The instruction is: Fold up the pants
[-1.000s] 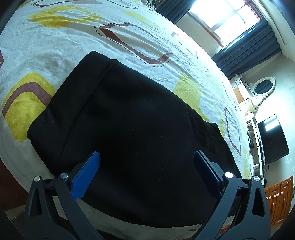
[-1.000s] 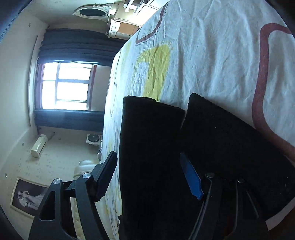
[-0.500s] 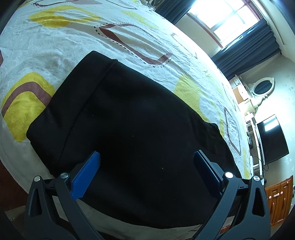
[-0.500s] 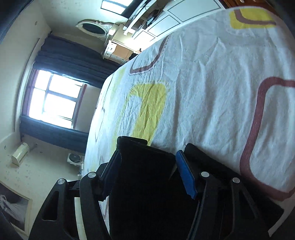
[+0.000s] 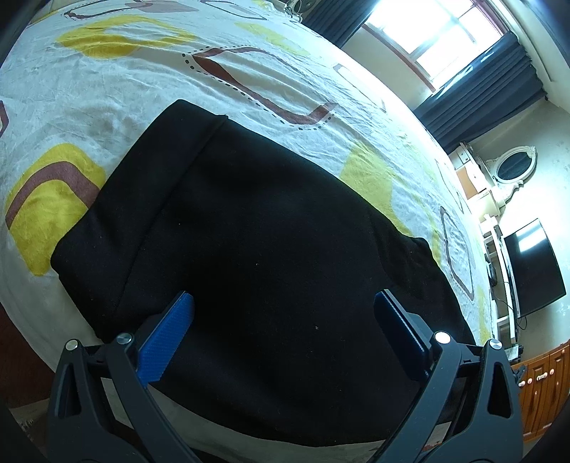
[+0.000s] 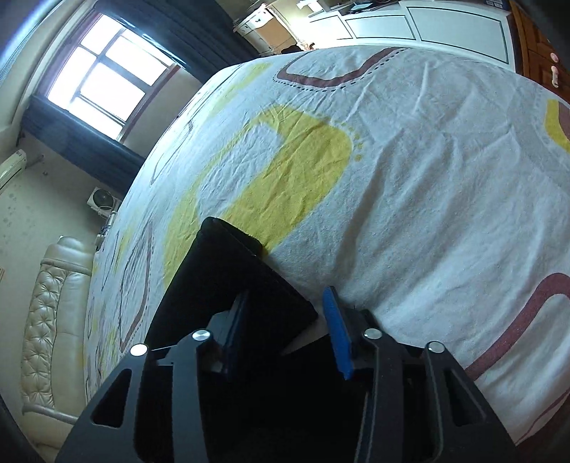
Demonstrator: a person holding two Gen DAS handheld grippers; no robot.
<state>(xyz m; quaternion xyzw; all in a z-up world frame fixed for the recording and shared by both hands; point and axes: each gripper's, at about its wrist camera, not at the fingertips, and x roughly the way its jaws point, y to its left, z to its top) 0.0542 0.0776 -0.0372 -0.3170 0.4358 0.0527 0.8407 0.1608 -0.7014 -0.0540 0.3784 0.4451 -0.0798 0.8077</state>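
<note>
Gripping a raised fold of the black pants (image 6: 228, 281) between its blue pads, the right claw (image 6: 285, 327) looks mid-fold; next it likely must carry that layer across and release. The left claw (image 5: 283, 313) hovers wide open over the pants, which spread toward 12 o'clock on the bed (image 5: 107, 89).

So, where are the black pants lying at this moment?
In the left wrist view the black pants lie spread on the patterned bedsheet near its front edge, under the open left gripper; the window is far behind.
</note>
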